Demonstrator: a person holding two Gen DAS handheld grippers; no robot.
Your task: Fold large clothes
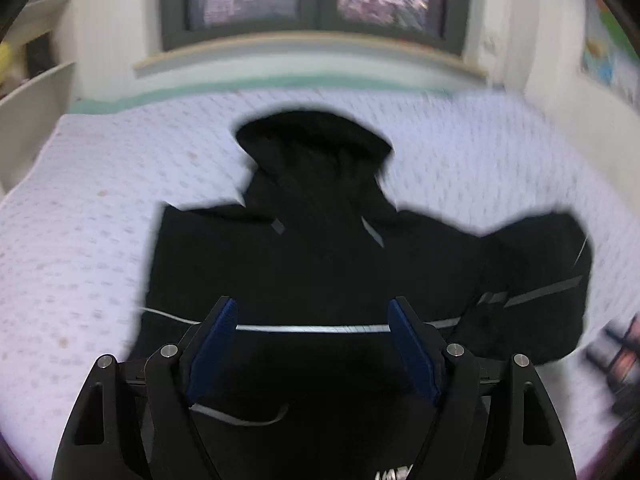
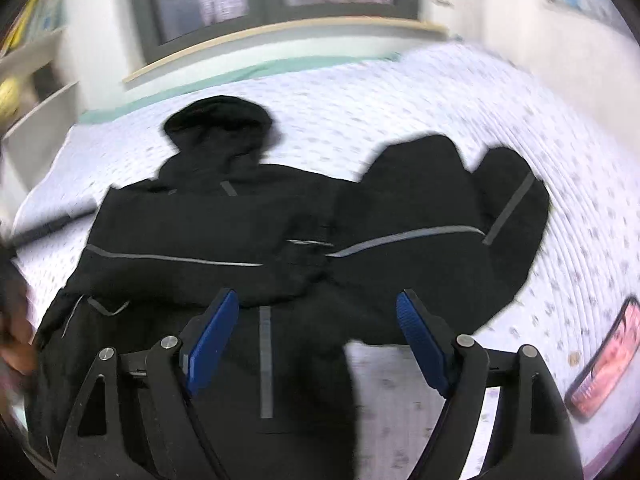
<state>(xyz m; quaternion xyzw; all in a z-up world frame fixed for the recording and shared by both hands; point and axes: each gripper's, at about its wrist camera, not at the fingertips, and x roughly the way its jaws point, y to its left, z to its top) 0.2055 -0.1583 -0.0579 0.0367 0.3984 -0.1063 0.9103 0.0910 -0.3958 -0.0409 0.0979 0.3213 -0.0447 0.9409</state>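
A black hooded jacket [image 1: 312, 256] with grey reflective stripes lies spread on the bed, hood toward the window. Its right sleeve [image 1: 536, 280] is bunched up at the right. My left gripper [image 1: 312, 312] is open and empty, hovering over the jacket's lower body. In the right wrist view the jacket [image 2: 224, 232] fills the middle and the bunched sleeve [image 2: 448, 216] lies to the right. My right gripper [image 2: 318, 308] is open and empty above the jacket's lower right edge.
The bed sheet [image 1: 80, 208] is white with small dots. A phone with a pink screen [image 2: 608, 352] lies on the bed at the right. A window and sill [image 1: 312, 44] stand behind the bed, white shelves [image 1: 28, 92] at the left.
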